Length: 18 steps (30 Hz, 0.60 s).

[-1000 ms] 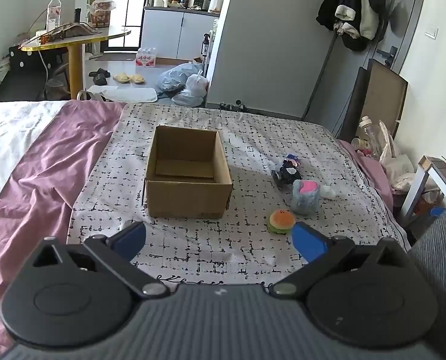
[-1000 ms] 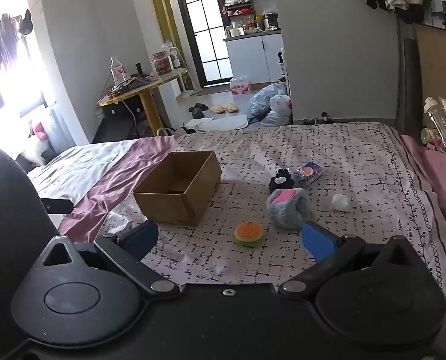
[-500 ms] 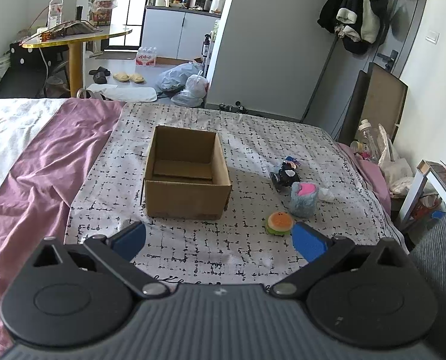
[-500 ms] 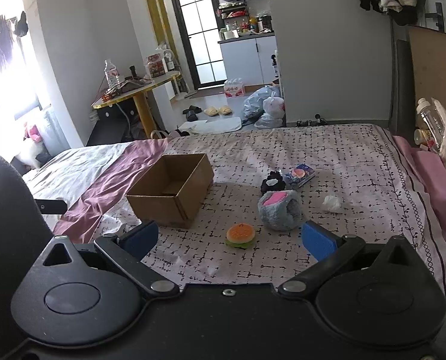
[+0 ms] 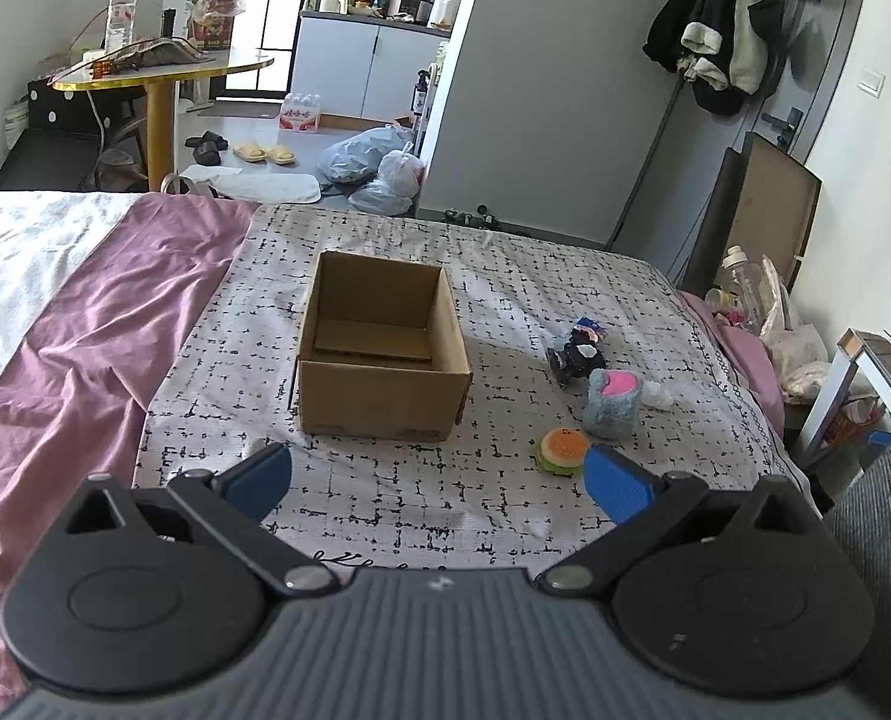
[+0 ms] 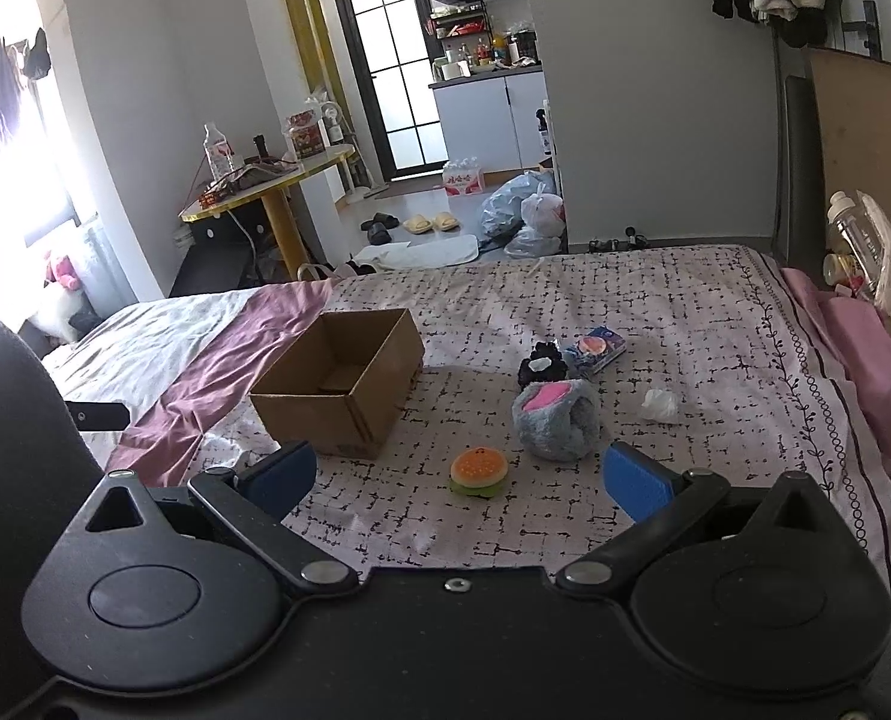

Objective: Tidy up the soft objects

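Right wrist: burger plush between spread fingers — untouched.

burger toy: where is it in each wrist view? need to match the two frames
Left wrist: burger toy sits low right of centre, just left of the gripper's right blue fingertip.
Right wrist: burger toy sits low centre, between the two blue fingertips.
Shared landmark: the open cardboard box, up and left of the toy in both views.
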Motion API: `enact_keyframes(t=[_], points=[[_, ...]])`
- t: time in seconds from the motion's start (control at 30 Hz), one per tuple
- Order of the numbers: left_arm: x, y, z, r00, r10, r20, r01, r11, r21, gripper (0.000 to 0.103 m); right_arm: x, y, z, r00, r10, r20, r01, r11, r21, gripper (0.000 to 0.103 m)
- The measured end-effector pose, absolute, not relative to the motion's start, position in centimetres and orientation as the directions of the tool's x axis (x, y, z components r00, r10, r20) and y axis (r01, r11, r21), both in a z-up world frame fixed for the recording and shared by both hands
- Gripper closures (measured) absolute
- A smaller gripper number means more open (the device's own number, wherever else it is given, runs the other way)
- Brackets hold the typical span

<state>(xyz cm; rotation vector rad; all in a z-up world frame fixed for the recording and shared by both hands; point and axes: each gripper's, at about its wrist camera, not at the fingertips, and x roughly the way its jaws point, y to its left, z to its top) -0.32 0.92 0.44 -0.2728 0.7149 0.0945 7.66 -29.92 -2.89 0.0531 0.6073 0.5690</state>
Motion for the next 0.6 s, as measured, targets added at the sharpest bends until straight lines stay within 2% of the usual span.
enact_keyframes(t=[0.6], points=[[-0.5, 1.06, 0.38, 0.744, 0.006, -0.668, -0.185, 0.963, -0.197, 0.0, 7.58, -30.14, -2.5, 0.675, 0.525, -0.519, -0.492, 0.844, 0.214, 0.0]])
